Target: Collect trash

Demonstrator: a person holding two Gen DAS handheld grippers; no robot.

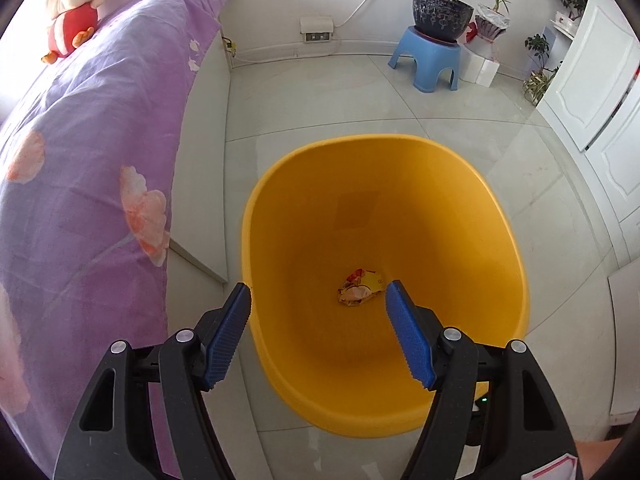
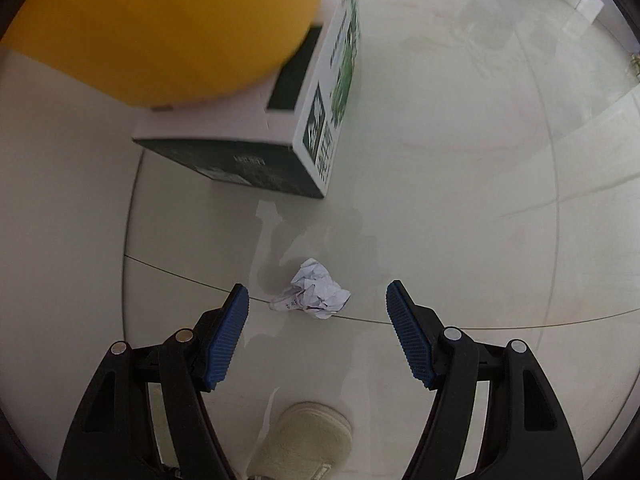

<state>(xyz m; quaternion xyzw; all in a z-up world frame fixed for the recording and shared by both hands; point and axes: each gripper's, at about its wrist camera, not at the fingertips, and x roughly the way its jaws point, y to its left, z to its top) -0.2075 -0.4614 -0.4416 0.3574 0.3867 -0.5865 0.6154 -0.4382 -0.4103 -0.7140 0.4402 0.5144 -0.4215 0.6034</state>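
A yellow bin (image 1: 460, 216) fills the left wrist view, and a crumpled yellow and red wrapper (image 1: 360, 290) lies on its bottom. My left gripper (image 1: 318, 285) hangs open over the bin's near rim. One blue pad (image 1: 228, 332) is outside the wall, the other is inside, and nothing is gripped. In the right wrist view a crumpled white paper ball (image 2: 316, 290) lies on the pale tiled floor. My right gripper (image 2: 317, 285) points straight down over it, open, with both pads well clear of the paper. The bin (image 2: 160, 28) shows blurred at the upper left.
A dark green and white carton (image 2: 256, 128) stands on the floor beyond the paper, partly under the bin. A beige slipper (image 2: 308, 436) is just below my right gripper. A bed with a purple cover (image 1: 88, 152) runs along the left; a blue stool (image 1: 428, 58) with a plant and a white cabinet (image 1: 592, 72) stand farther off.
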